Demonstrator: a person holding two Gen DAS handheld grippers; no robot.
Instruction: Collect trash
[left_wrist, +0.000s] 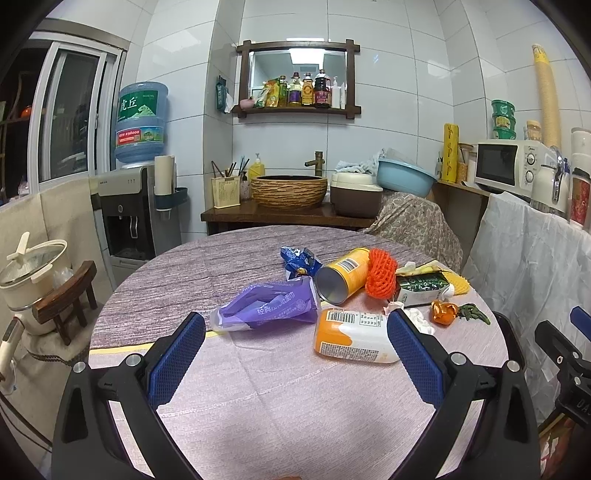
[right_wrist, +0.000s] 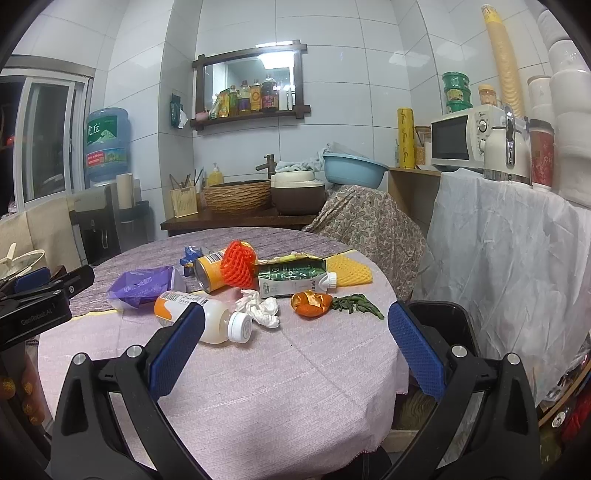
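Note:
Trash lies in a heap on the round table (left_wrist: 280, 398) (right_wrist: 280, 387): a purple wrapper (left_wrist: 269, 306) (right_wrist: 142, 286), an orange-and-white bottle (left_wrist: 351, 338) (right_wrist: 207, 317), a yellow can (left_wrist: 343, 277) (right_wrist: 212, 271), an orange foam net (left_wrist: 382, 273) (right_wrist: 238, 267), a green carton (left_wrist: 421, 290) (right_wrist: 295, 280), a blue packet (left_wrist: 297, 260), crumpled tissue (right_wrist: 260, 308), orange peel (left_wrist: 443, 312) (right_wrist: 310, 302) and green stems (right_wrist: 356, 304). My left gripper (left_wrist: 295, 326) is open in front of the bottle and wrapper. My right gripper (right_wrist: 295, 323) is open, short of the tissue and peel.
A black bin (right_wrist: 443, 321) stands at the table's right edge. A white-draped counter (right_wrist: 509, 258) with a microwave (right_wrist: 461, 138) is at the right. Behind are a sink stand (left_wrist: 288, 214) and a cloth-covered chair (left_wrist: 417, 225); a water dispenser (left_wrist: 129, 206) and stool (left_wrist: 70, 299) are on the left.

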